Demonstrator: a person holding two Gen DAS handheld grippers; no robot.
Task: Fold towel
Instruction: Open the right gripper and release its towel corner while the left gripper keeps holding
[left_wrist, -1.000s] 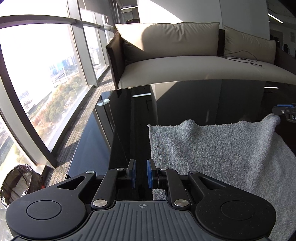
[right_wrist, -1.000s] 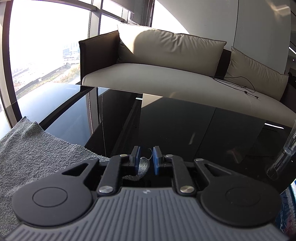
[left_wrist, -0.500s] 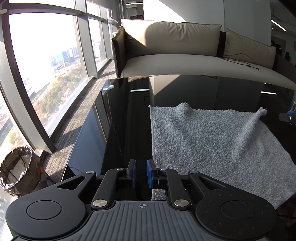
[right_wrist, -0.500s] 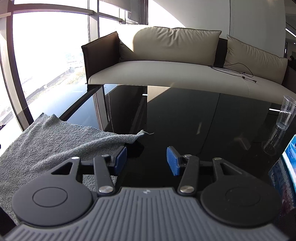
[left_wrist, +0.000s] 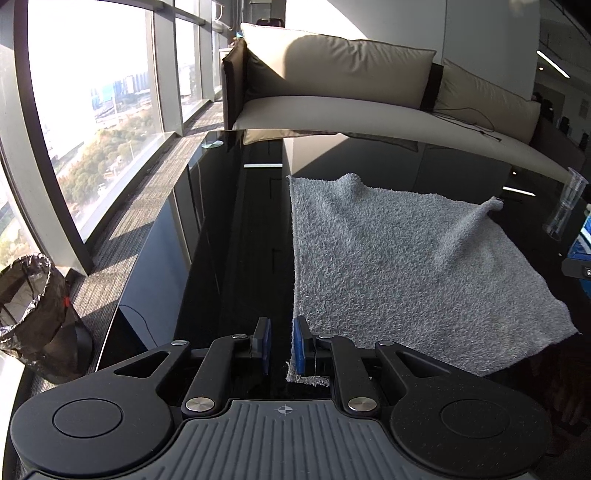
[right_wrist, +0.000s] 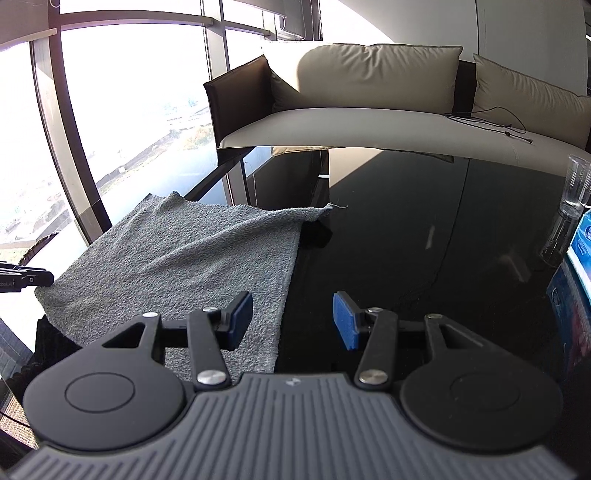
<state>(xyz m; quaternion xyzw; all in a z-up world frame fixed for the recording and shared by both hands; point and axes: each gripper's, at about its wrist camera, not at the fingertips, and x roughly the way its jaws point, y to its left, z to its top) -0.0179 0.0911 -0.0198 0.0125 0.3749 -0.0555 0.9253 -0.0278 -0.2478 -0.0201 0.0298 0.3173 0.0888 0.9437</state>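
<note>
the right gripper (right_wrist: 293, 320) has let go and is wide open, so the towel (left_wrist: 399, 266) lies flat, the left gripper (left_wrist: 281, 345) nearly shut by its corner.

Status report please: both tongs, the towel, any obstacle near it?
Left tongs narrow gap, towel corner beside the right pad, grip unclear. Right tongs open, empty. Grey towel flat on black table. Plastic cup far right, apart.

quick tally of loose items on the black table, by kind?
towel: 1
clear plastic cup: 1
blue-and-white pack: 1
Total: 3
</note>
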